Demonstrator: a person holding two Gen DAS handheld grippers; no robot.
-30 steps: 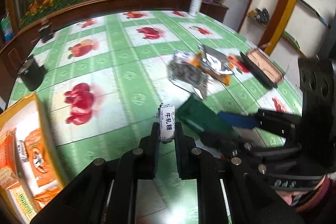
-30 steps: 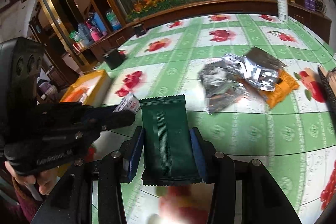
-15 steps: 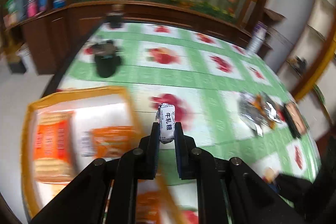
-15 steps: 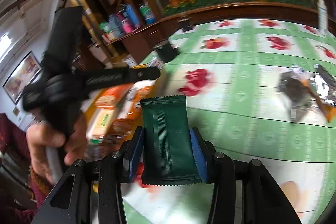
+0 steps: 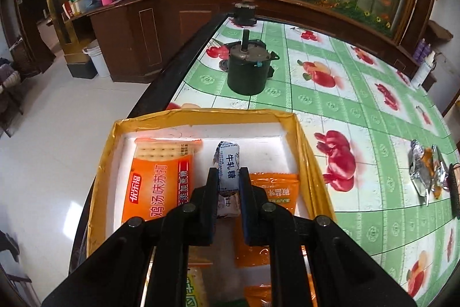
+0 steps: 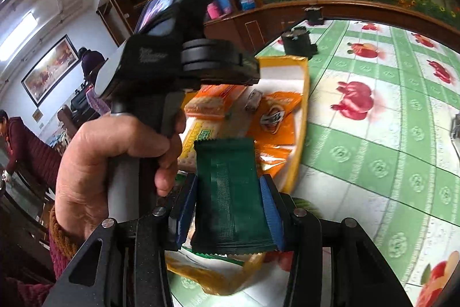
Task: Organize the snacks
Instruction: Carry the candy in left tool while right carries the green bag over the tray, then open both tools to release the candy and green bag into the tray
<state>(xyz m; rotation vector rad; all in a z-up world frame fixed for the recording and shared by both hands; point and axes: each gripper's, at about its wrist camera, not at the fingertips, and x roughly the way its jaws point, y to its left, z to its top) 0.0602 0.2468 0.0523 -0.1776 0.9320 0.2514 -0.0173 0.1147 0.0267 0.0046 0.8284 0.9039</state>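
The left gripper (image 5: 228,186), black and matte, is clamped on a small white-and-blue wrapped candy (image 5: 228,166) tilted above the yellow-rimmed white box (image 5: 302,134), where an orange cracker packet (image 5: 156,186) lies below-left of its tips. The right gripper (image 6: 230,206), its blue pads partly spread, pinches a dark green crimped foil packet (image 6: 230,192) upright over the box's near end. Left of it, a bare hand (image 6: 115,157) grips the other tool's handle.
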